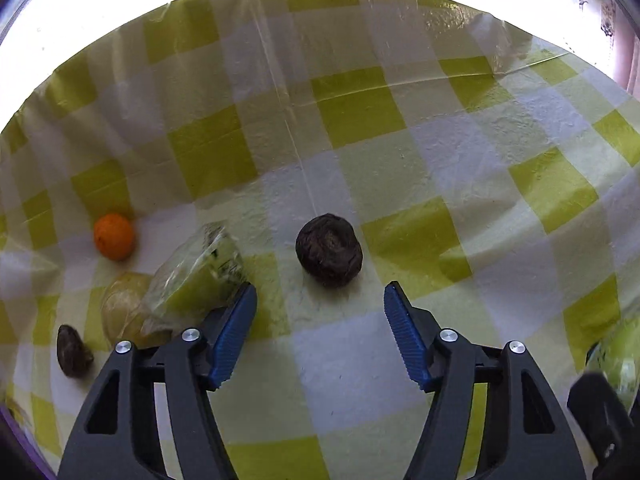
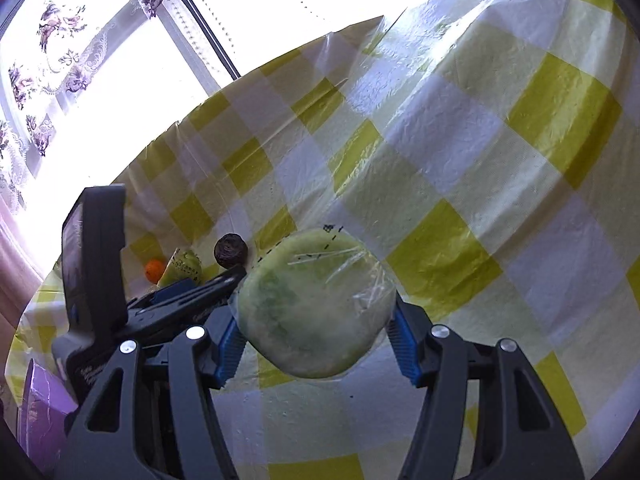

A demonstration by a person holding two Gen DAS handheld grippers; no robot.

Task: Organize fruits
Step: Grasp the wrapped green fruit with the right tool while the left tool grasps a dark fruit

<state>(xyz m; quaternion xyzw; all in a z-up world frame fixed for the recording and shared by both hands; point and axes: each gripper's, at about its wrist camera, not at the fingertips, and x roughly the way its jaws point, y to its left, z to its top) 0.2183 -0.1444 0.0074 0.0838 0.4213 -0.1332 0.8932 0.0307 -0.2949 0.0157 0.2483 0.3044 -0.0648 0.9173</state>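
My left gripper (image 1: 320, 300) is open and empty just short of a dark wrinkled round fruit (image 1: 329, 250) on the checked tablecloth. Left of it lie a plastic-wrapped green piece (image 1: 196, 276), an orange (image 1: 113, 236), a pale yellowish fruit (image 1: 122, 312) and a second dark fruit (image 1: 73, 351). My right gripper (image 2: 314, 316) is shut on a plastic-wrapped pale green melon piece (image 2: 312, 304) and holds it above the table. In the right wrist view the left gripper (image 2: 188, 296) shows at left, with the dark fruit (image 2: 231, 251), the orange (image 2: 155, 271) and the wrapped green piece (image 2: 182, 266) beyond it.
The table (image 1: 400, 168) has a yellow, white and pale green checked cloth under clear plastic. A bright window with patterned lace curtains (image 2: 60, 60) lies beyond the far edge. A purple object (image 2: 38, 420) sits at the lower left.
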